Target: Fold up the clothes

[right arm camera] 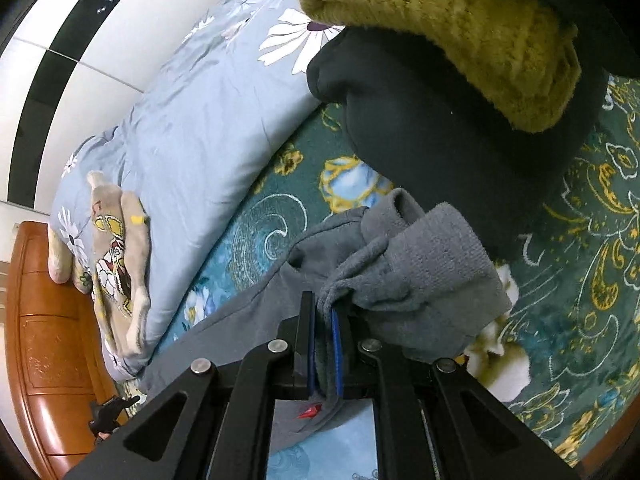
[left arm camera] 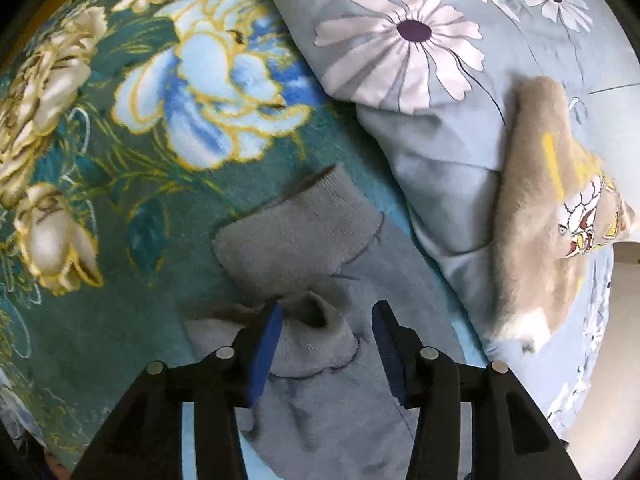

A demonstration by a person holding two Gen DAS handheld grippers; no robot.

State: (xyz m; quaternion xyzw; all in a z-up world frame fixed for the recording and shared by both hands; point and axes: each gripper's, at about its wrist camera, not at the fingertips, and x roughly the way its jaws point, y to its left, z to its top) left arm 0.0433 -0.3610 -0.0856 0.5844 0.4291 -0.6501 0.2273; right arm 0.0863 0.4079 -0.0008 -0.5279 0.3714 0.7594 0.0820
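Note:
A grey sweatshirt (left arm camera: 320, 408) lies on the teal floral blanket (left arm camera: 120, 160), its ribbed cuff (left arm camera: 296, 236) lying flat ahead of my left gripper. My left gripper (left arm camera: 326, 312) is open, its blue pads on either side of a bunched fold of grey fabric without pinching it. In the right wrist view the grey sweatshirt (right arm camera: 248, 320) also shows, and my right gripper (right arm camera: 324, 312) is shut on a fold of it next to a ribbed cuff (right arm camera: 436, 276), lifting the cloth slightly.
A light blue daisy-print quilt (left arm camera: 440, 100) lies along the bed with a beige printed garment (left arm camera: 536, 208) on it. In the right wrist view a dark garment (right arm camera: 440, 120) and an olive fleece (right arm camera: 460, 32) are stacked ahead; a wooden bed frame (right arm camera: 48, 320) is at left.

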